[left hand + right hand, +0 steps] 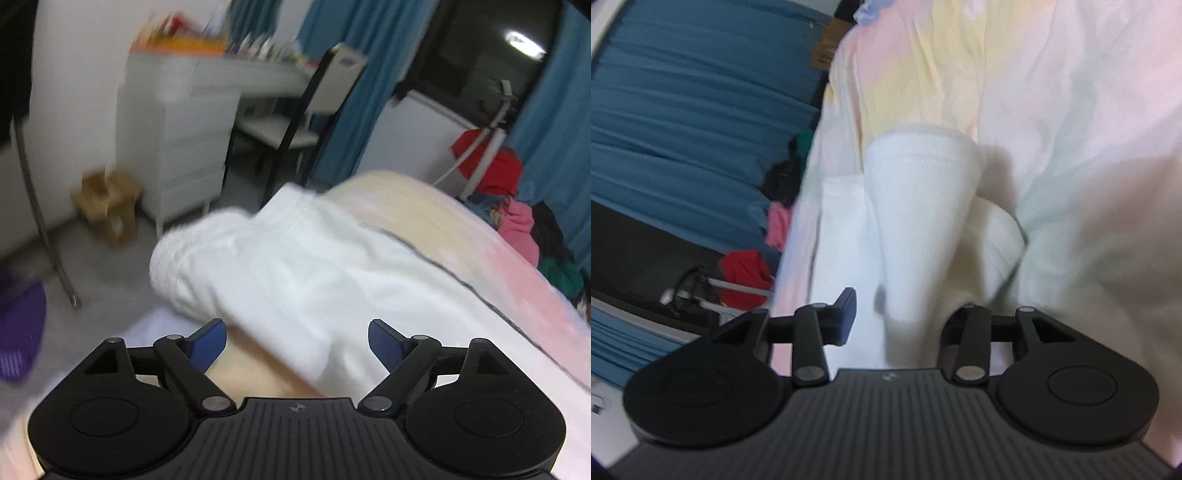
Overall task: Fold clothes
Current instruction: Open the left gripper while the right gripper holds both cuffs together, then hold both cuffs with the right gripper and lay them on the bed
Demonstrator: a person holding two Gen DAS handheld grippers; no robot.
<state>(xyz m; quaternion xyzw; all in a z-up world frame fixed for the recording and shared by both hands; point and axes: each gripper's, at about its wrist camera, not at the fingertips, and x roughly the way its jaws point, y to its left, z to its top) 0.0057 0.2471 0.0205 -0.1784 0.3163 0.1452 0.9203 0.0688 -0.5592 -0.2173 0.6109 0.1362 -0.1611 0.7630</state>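
White ribbed cloth fills the near ground of both views. In the left wrist view the left gripper (pixel 297 341) has its blue-padded fingers (pixel 208 341) spread wide, and a corner of the white garment (pixel 295 266) lies between them, touching neither pad that I can see. The garment spreads from 6 o'clock up toward 10 o'clock, its ribbed hem hanging over the edge of the bed (pixel 517 280), which wears a pastel sheet of pink and yellow.

In the right wrist view the right gripper (pixel 899 314) also stands spread; its left finger (pixel 847 314) shows clear, the right one is hidden behind a fold of the garment (pixel 923 206), which rises between them toward 12 o'clock. Whether that fold touches the hidden finger I cannot tell.

Farther off, at 3 o'clock, a heap of clothes (pixel 517 225) sits beside the bed. At 9 o'clock lies a cardboard box (pixel 107 206) on the floor; past it stand white drawers (pixel 177 140), a chair (pixel 295 122) at 12 o'clock, and blue curtains (pixel 354 74).
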